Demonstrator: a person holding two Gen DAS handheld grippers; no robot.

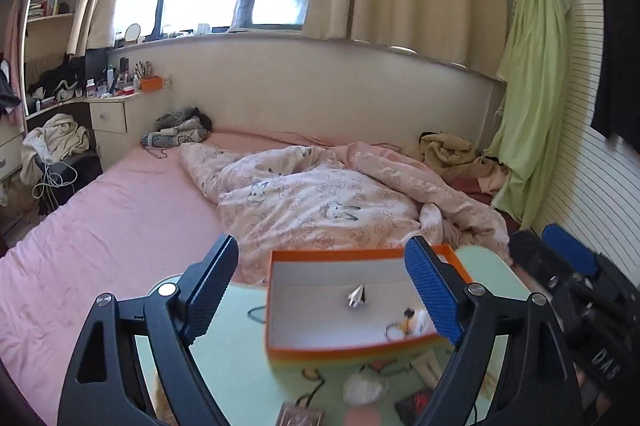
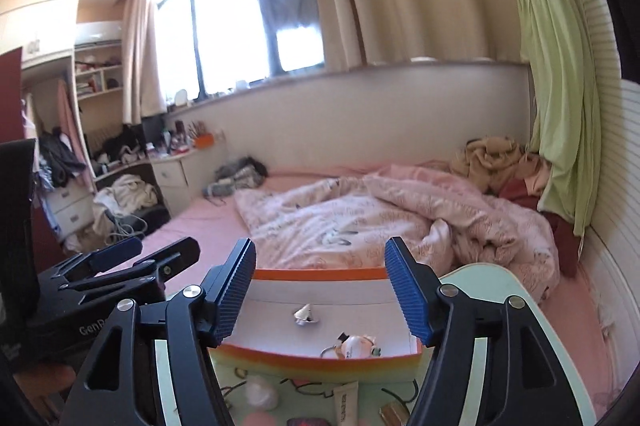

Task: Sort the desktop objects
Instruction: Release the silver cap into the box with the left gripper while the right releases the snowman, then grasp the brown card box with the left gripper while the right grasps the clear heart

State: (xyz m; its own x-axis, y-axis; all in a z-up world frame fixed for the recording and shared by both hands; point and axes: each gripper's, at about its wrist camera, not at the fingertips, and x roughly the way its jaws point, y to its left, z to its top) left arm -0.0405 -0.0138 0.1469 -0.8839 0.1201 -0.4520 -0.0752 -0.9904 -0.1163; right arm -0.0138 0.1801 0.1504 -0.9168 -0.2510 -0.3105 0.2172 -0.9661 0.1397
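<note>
Left wrist view: left gripper (image 1: pixel 322 296), jaws spread wide with nothing between the blue pads, raised above a pale green table (image 1: pixel 240 366). On the table, an orange-rimmed shallow box (image 1: pixel 348 348) with white floor; inside it, a small silver binder clip (image 1: pixel 357 296) near the middle and a keychain with a small figure (image 1: pixel 408 322) toward the right wall. In front of the box, loose on the table: a white crumpled wad (image 1: pixel 362 390), a tube (image 1: pixel 428 366), a dark packet (image 1: pixel 416 402). Right gripper visible at the right edge. Behind, a pink bed (image 1: pixel 100 226) with floral duvet. Right wrist view: right gripper (image 2: pixel 320 300), jaws likewise wide and empty, above the same box (image 2: pixel 320 356); clip (image 2: pixel 305 315) and keychain (image 2: pixel 354 344) lie inside; wad (image 2: pixel 260 396) and tube (image 2: pixel 345 402) lie just before its near wall. Left gripper (image 2: pixel 132 258) to the left, apart from the box.
</note>
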